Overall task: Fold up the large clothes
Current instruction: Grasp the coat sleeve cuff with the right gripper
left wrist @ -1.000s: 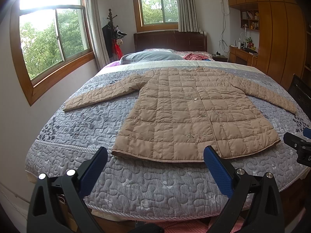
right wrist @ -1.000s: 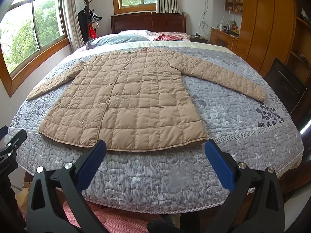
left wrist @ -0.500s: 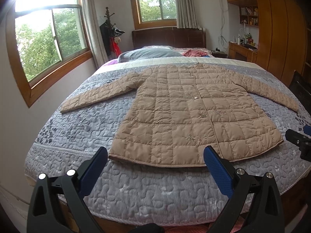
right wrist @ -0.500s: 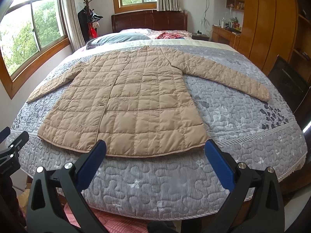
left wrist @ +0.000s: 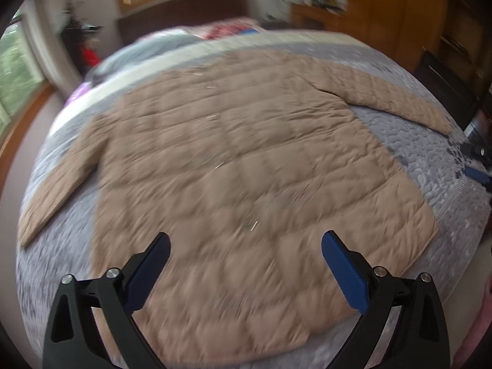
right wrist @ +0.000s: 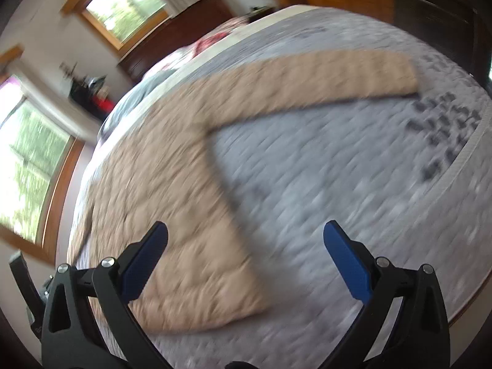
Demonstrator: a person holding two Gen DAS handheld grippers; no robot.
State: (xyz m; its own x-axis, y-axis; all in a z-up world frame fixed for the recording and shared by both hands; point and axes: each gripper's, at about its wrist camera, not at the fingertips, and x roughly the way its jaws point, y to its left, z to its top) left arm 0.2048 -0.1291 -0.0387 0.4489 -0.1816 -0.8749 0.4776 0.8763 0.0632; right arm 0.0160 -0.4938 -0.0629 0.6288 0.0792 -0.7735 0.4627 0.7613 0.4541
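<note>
Bedroom, wooden window frames and wardrobe at the edges, all blurred; one bed (left wrist: 461, 203) under a grey quilted cover, carrying the only item of work.

Item 1, left gripper (left wrist: 246, 264): my jaws stand wide apart and grip nothing. They hang over the lower half of the coat (left wrist: 233, 166), the hem lying just under and ahead of them.

Item 2, right gripper (right wrist: 246, 252): jaws equally wide, nothing between them. The coat's bottom right corner (right wrist: 246, 301) lies just ahead and below, between the two blue pads; bare cover fills the rest of that side.

Item 3, coat: tan, quilted, spread flat and face up. Long axis runs from the hem near me away to the collar at the pillow end. Both sleeves are splayed outward; the right sleeve (right wrist: 323, 77) reaches well out from the body, its cuff far from my right jaws.

Judgement: the right gripper is nearer the right hem corner and side edge, the left nearer the hem's middle. No fold is made yet.
</note>
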